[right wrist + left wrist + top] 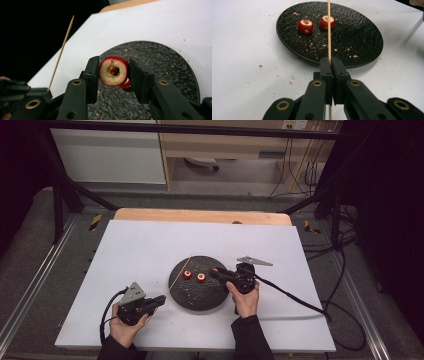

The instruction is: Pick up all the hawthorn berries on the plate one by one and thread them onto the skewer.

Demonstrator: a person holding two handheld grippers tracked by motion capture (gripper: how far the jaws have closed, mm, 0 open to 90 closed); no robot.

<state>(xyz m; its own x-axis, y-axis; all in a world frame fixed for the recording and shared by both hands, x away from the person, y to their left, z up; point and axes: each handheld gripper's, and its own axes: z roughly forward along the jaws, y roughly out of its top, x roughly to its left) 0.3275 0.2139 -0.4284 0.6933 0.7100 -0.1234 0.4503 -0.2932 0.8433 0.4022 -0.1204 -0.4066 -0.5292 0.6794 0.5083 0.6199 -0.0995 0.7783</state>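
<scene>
A round black plate (196, 296) lies mid-table with two red cored fruit pieces (187, 274) (201, 278) on it. My left gripper (159, 299) is at the plate's near-left edge, shut on a thin wooden skewer (178, 274) that slants up over the plate. In the left gripper view the skewer (329, 30) runs from the closed jaws (331, 62) past the two pieces (305, 26) (327, 22). My right gripper (215, 271) hovers over the plate's right part, shut on a third red cored piece (113, 71), its hole facing the camera. The skewer (61, 52) stands off to the left there.
Crumbs lie scattered on the plate (362, 45) and the white table sheet (150, 250). A wooden strip (200, 215) borders the table's far edge. Cables (295, 297) trail from the right gripper across the sheet to the right. Another red piece (126, 85) lies below the held one.
</scene>
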